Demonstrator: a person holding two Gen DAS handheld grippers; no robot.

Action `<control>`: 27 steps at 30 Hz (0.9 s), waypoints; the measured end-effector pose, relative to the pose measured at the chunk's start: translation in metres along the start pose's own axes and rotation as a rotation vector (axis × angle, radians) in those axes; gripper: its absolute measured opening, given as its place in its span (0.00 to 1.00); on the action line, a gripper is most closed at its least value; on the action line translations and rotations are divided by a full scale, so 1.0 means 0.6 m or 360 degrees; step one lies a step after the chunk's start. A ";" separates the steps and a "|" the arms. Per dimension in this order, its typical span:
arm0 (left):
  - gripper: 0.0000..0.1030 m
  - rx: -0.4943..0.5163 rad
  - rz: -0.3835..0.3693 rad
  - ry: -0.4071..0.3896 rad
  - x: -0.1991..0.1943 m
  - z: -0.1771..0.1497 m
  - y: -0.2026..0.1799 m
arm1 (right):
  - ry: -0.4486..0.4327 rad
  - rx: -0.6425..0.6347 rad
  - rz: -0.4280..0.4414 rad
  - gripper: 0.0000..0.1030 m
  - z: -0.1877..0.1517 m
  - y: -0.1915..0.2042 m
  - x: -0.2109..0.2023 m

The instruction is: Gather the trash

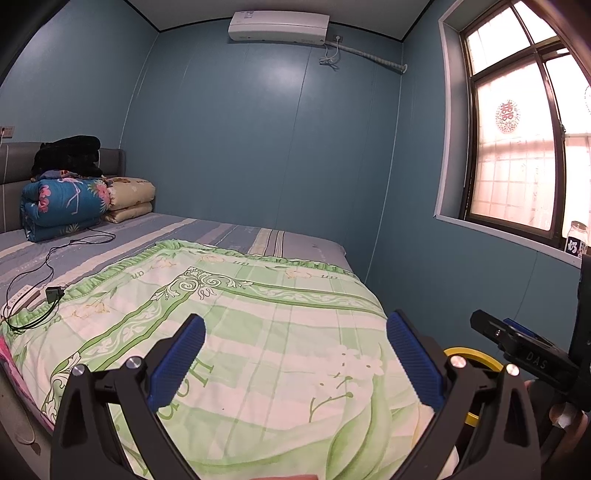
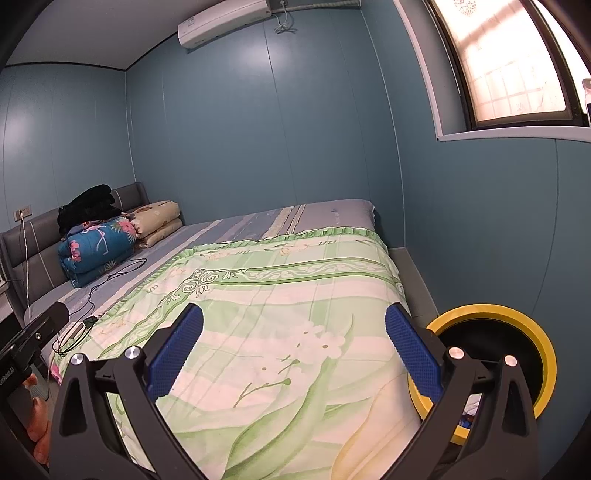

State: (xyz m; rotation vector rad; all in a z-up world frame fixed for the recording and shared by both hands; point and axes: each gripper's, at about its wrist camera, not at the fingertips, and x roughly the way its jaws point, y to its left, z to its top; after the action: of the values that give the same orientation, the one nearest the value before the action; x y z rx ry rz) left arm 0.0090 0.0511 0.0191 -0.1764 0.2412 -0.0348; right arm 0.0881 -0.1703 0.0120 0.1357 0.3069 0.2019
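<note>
A round bin with a yellow rim (image 2: 532,325) and a dark inside stands at the right of the bed's foot, by the blue wall; something pale and blue lies in its bottom. In the left wrist view only an arc of the yellow-rimmed bin (image 1: 476,356) shows behind the fingers. My right gripper (image 2: 293,347) is open wide over the green floral quilt (image 2: 280,295), nothing between its blue pads. My left gripper (image 1: 295,354) is open too, above the same quilt (image 1: 258,314), empty. No loose trash shows on the bed.
Folded quilts (image 1: 66,203) and dark clothing (image 1: 68,153) are stacked at the headboard. A black cable with a charger (image 1: 53,293) lies on the sheet at the left. A jar (image 1: 576,240) stands on the window sill. An air conditioner (image 1: 277,26) hangs on the far wall.
</note>
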 end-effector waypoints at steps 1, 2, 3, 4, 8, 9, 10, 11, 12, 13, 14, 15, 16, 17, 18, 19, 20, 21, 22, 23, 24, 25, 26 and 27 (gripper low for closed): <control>0.92 0.0000 -0.0001 -0.0001 0.000 -0.001 0.000 | 0.0000 -0.0002 0.0001 0.92 0.001 -0.001 0.001; 0.92 -0.0002 -0.0005 -0.0003 0.000 -0.001 0.000 | 0.0000 -0.0001 0.0001 0.92 0.001 -0.002 0.001; 0.92 -0.0003 -0.0006 -0.0004 0.000 -0.001 0.000 | 0.0001 -0.0001 0.0000 0.92 0.000 -0.002 0.001; 0.92 -0.0002 -0.0005 -0.0003 0.000 -0.002 0.000 | 0.0002 0.0000 -0.0001 0.92 0.000 -0.003 0.001; 0.92 -0.0004 -0.0011 0.0003 -0.001 -0.004 0.001 | 0.0014 0.0008 0.0001 0.92 -0.002 -0.005 0.004; 0.92 -0.0005 -0.0012 0.0002 -0.001 -0.004 0.001 | 0.0015 0.0011 0.0001 0.92 -0.001 -0.006 0.005; 0.92 -0.0005 -0.0010 0.0003 0.001 -0.004 0.002 | 0.0018 0.0015 0.0001 0.92 -0.001 -0.008 0.006; 0.92 -0.0004 -0.0009 0.0003 0.001 -0.004 0.002 | 0.0020 0.0017 0.0001 0.92 -0.001 -0.008 0.006; 0.92 -0.0004 -0.0010 0.0002 0.000 -0.004 0.002 | 0.0022 0.0018 0.0001 0.92 -0.001 -0.008 0.007; 0.92 -0.0005 -0.0012 0.0003 0.000 -0.004 0.002 | 0.0022 0.0018 0.0001 0.92 -0.001 -0.009 0.007; 0.92 -0.0006 -0.0013 0.0006 0.001 -0.004 0.003 | 0.0022 0.0017 0.0000 0.92 0.000 -0.010 0.007; 0.92 -0.0009 -0.0013 0.0007 0.001 -0.004 0.003 | 0.0022 0.0017 0.0001 0.92 0.000 -0.010 0.007; 0.92 -0.0010 -0.0013 0.0008 0.001 -0.004 0.003 | 0.0023 0.0019 0.0001 0.92 0.000 -0.010 0.007; 0.92 -0.0011 -0.0015 0.0009 0.001 -0.004 0.004 | 0.0023 0.0020 0.0000 0.92 -0.001 -0.010 0.007; 0.92 -0.0012 -0.0017 0.0009 0.001 -0.005 0.003 | 0.0026 0.0021 -0.0001 0.92 0.000 -0.010 0.008; 0.92 -0.0012 -0.0018 0.0009 0.001 -0.005 0.003 | 0.0027 0.0022 0.0000 0.92 -0.001 -0.011 0.008; 0.92 -0.0010 -0.0017 0.0008 0.001 -0.006 0.003 | 0.0028 0.0023 -0.0001 0.92 -0.001 -0.012 0.008; 0.92 -0.0008 -0.0018 0.0009 0.002 -0.005 0.002 | 0.0030 0.0024 -0.0001 0.92 0.000 -0.013 0.009; 0.92 -0.0006 -0.0021 0.0011 0.002 -0.006 0.002 | 0.0032 0.0025 -0.0001 0.92 -0.001 -0.013 0.009; 0.92 -0.0004 -0.0023 0.0011 0.001 -0.006 0.001 | 0.0033 0.0026 -0.0001 0.92 -0.001 -0.014 0.010; 0.92 -0.0002 -0.0025 0.0011 0.001 -0.007 0.001 | 0.0034 0.0027 0.0000 0.92 -0.001 -0.015 0.010; 0.92 0.0002 -0.0027 0.0009 0.001 -0.007 0.001 | 0.0035 0.0028 -0.0001 0.92 -0.001 -0.015 0.010; 0.92 0.0004 -0.0028 0.0008 0.000 -0.008 -0.001 | 0.0036 0.0028 -0.0002 0.92 -0.001 -0.016 0.010; 0.92 0.0007 -0.0030 0.0007 0.000 -0.008 -0.002 | 0.0037 0.0029 -0.0002 0.92 -0.001 -0.016 0.010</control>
State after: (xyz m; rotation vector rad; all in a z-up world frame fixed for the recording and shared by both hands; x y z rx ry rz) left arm 0.0077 0.0492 0.0147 -0.1743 0.2438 -0.0548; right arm 0.0952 -0.1783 0.0084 0.1510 0.3319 0.1997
